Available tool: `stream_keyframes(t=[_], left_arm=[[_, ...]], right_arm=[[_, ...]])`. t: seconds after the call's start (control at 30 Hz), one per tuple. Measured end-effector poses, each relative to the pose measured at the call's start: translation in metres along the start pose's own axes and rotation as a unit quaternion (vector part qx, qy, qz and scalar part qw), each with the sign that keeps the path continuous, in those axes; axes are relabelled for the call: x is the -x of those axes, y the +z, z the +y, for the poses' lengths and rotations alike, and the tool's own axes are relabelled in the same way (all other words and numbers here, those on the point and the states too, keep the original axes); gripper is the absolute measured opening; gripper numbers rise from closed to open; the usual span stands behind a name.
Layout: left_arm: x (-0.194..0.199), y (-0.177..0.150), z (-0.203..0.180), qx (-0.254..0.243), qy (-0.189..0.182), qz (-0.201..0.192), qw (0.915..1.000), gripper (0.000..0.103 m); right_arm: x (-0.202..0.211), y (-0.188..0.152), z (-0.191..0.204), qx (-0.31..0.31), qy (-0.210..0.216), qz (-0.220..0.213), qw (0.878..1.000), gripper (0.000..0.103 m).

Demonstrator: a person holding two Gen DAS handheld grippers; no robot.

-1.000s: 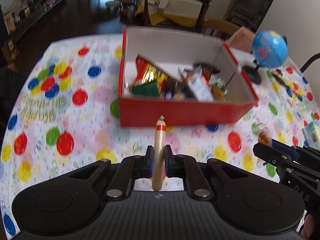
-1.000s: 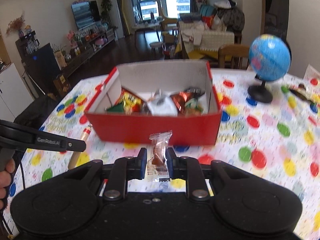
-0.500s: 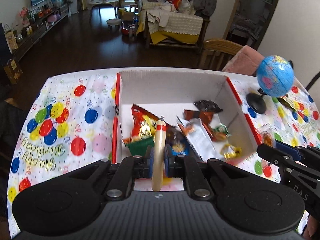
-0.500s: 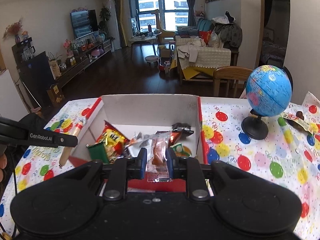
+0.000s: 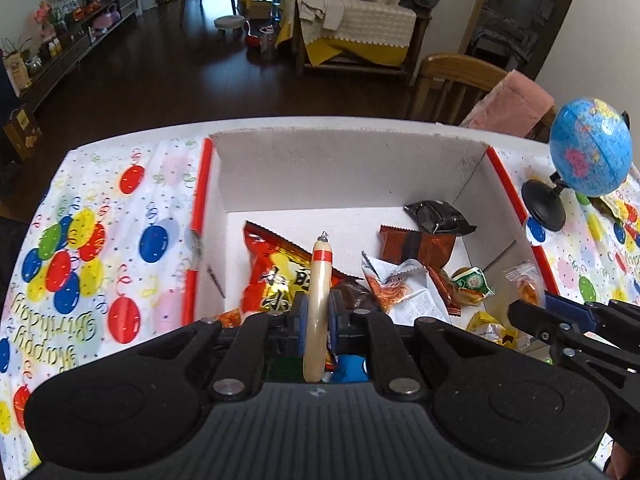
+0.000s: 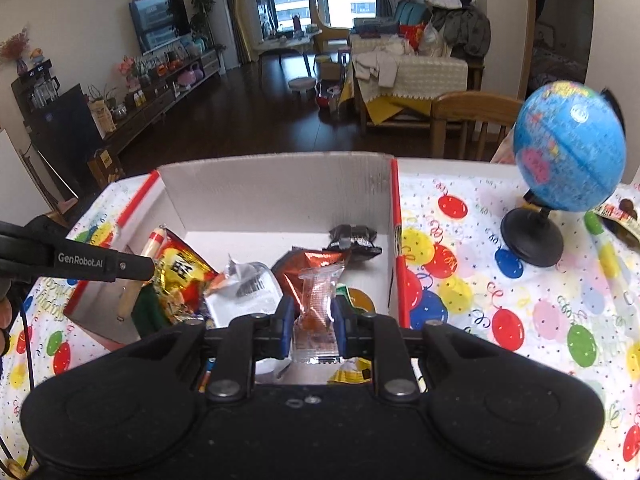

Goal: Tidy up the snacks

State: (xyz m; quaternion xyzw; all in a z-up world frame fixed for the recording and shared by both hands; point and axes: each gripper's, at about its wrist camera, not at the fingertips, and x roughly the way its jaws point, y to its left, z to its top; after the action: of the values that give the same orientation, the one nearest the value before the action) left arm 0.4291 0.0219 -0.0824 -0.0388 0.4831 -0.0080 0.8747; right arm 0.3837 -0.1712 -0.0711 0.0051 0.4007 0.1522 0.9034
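My left gripper (image 5: 317, 316) is shut on a beige sausage stick (image 5: 318, 280) with a red band, held above the open red cardboard box (image 5: 340, 168). My right gripper (image 6: 310, 318) is shut on a small clear packet (image 6: 318, 296) with an orange-brown snack, also above the box (image 6: 280, 188). The box holds several snacks: a red-yellow chip bag (image 5: 272, 268), a brown wrapper (image 5: 416, 244), a black packet (image 5: 438, 216). The right gripper with its packet (image 5: 524, 284) shows at the right of the left wrist view. The sausage stick (image 6: 150, 244) shows at the left of the right wrist view.
A blue globe (image 6: 568, 148) on a black stand sits on the balloon-print tablecloth (image 6: 500, 280) right of the box. A snack wrapper (image 6: 618, 212) lies behind the globe. A wooden chair (image 6: 468, 120) stands at the table's far edge.
Both grippers have moved forward and up from in front of the box to above its inside, each still holding its snack.
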Motion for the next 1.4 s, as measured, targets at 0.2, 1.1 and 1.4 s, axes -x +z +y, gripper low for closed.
stream_keyframes(t=[0.2,1.1,1.4], left_arm=[[-0.021,-0.003,-0.007,-0.008,-0.001,0.02,0.9998,0.01],[0.003,-0.027,-0.001,-0.015,-0.028,0.019,0.9993,0.061],[0.055,-0.043,0.007,-0.021,-0.031,-0.02,0.9991,0.071]], right_arm=[[-0.015,-0.004,-0.003,0.0,0.007,0.017,1.0,0.019],[0.009,-0.017,0.008,-0.006,0.006,0.01,1.0,0.049],[0.057,-0.025,0.031,0.001,0.007,-0.043,0.999,0.077]])
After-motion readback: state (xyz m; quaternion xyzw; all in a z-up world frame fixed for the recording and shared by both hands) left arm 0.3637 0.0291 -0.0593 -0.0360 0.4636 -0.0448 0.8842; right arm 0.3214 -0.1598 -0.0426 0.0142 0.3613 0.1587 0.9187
